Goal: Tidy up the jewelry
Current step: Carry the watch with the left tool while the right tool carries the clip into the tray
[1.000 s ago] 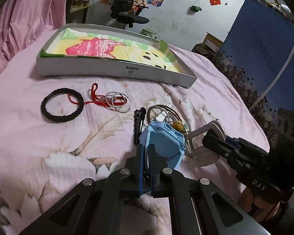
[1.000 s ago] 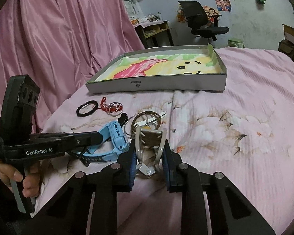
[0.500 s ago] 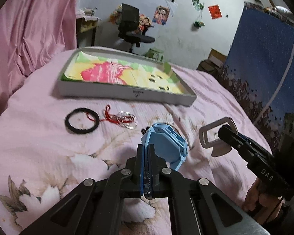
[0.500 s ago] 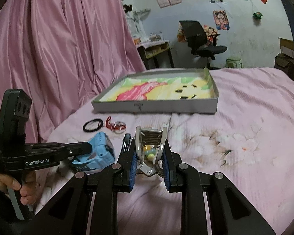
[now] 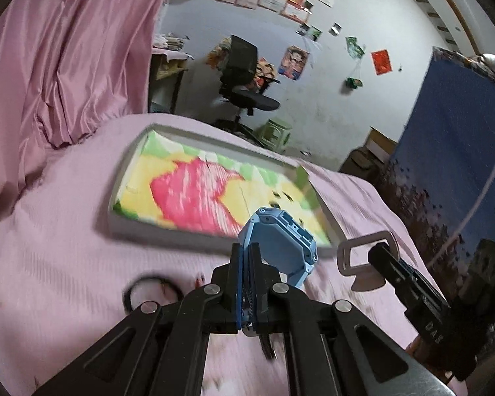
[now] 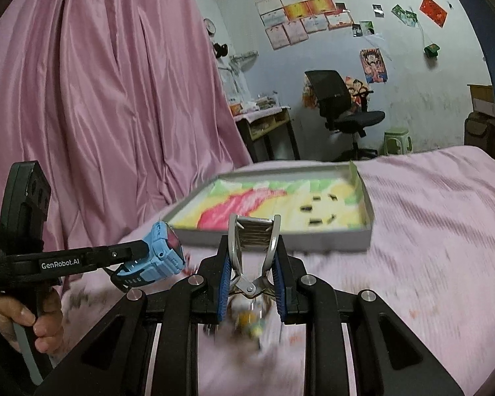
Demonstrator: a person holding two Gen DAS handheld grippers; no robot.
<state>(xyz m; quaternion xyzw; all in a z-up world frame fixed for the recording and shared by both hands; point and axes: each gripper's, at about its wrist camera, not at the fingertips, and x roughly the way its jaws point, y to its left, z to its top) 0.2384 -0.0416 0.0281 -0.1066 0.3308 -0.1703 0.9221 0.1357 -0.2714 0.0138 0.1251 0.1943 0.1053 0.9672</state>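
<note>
My left gripper (image 5: 246,254) is shut on the strap of a blue watch (image 5: 280,241), which hangs above the pink bedsheet in front of the shallow grey tray (image 5: 168,232) with a colourful lining. In the right wrist view the same left gripper (image 6: 138,250) and blue watch (image 6: 161,254) sit at the left, held by a hand. My right gripper (image 6: 252,250) is shut on a silver metal clip (image 6: 254,227); rings and yellow beads (image 6: 247,320) dangle blurred beneath it. The right gripper (image 5: 376,257) with the clip (image 5: 363,257) shows beside the watch. The tray (image 6: 313,241) lies just ahead.
A black ring bracelet (image 5: 151,288) lies blurred on the bed, left of my left gripper. A pink curtain (image 6: 99,115) hangs at the left, and a blue panel (image 5: 462,165) stands at the right. Beyond the bed are an office chair (image 6: 343,109), a green stool (image 6: 397,138) and a desk (image 6: 264,122).
Both grippers have risen off the bed with the watch and the clip and tilted up toward the tray. The bracelets and rings on the sheet have dropped low in view.
</note>
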